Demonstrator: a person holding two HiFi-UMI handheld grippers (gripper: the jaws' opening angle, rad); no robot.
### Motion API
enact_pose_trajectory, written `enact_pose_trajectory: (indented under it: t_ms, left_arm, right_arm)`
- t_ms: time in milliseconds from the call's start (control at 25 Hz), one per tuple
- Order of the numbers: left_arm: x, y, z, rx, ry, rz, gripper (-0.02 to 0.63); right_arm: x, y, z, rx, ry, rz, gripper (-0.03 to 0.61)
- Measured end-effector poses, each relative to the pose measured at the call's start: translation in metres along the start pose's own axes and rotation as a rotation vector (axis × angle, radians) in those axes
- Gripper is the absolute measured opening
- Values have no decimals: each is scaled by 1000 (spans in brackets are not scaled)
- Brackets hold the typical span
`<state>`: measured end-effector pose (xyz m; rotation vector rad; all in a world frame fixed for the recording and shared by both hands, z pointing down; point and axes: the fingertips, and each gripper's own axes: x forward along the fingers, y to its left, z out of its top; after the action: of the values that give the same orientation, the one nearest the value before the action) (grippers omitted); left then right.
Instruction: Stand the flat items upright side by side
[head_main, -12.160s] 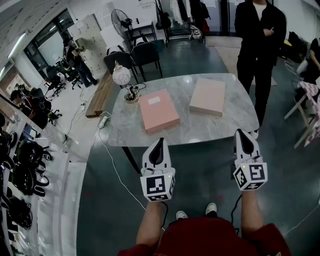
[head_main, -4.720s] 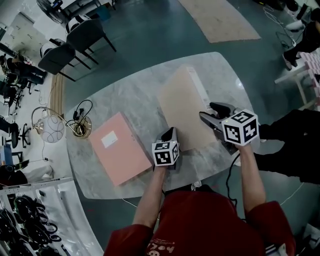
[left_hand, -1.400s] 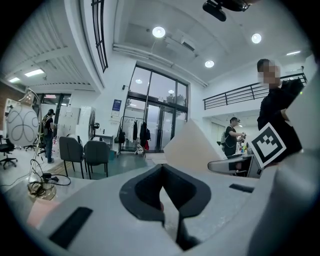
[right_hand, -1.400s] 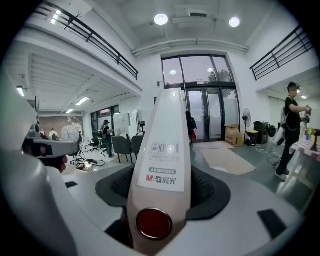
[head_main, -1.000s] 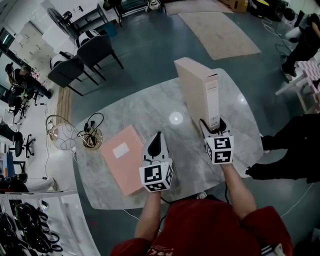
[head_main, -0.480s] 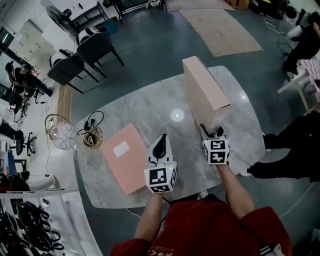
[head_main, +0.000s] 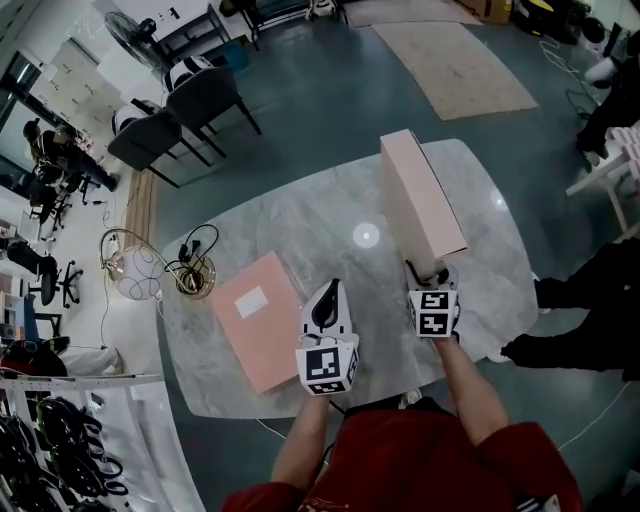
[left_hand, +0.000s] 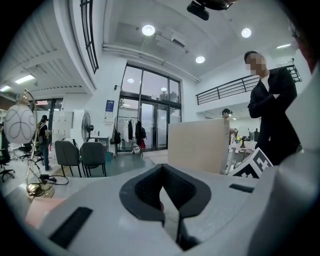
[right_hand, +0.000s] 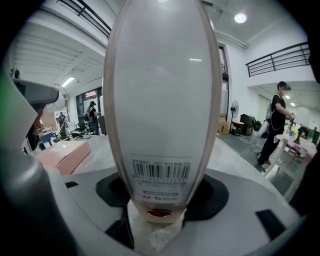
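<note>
A beige box file (head_main: 425, 195) stands upright on its short end at the right of the marble table (head_main: 300, 220). My right gripper (head_main: 428, 272) is shut on the lower end of its spine; the barcode label (right_hand: 161, 172) fills the right gripper view between the jaws. A pink box file (head_main: 262, 318) lies flat at the table's left front, also seen as the pink box file (right_hand: 65, 155) in the right gripper view. My left gripper (head_main: 327, 292) hovers between the two files, jaws together and empty, with the beige box file (left_hand: 195, 145) ahead of it to the right.
A globe lamp (head_main: 135, 275) with a coiled cable (head_main: 195, 272) stands at the table's left edge. Two dark chairs (head_main: 200, 100) stand beyond the table. A person in black (left_hand: 272, 110) stands close by the table's right side. A rug (head_main: 460, 50) lies on the floor farther off.
My right gripper has come down with the upright beige box file, whose lower end now sits at the table top. The left gripper has hardly moved.
</note>
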<state>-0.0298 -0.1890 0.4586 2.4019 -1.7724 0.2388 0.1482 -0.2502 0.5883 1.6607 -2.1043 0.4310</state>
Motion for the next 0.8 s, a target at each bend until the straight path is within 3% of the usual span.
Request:
enact_pose_trajectory:
  t_ms: [280,800]
  left_arm:
    - [-15,-10,10,9,-12,26,3]
    - [-80,-35,20,35,-74,129,3]
  right_arm:
    - [-11,0,-3,-2,16,53,318]
    - [-94,-1,-11,26,-94,163,328]
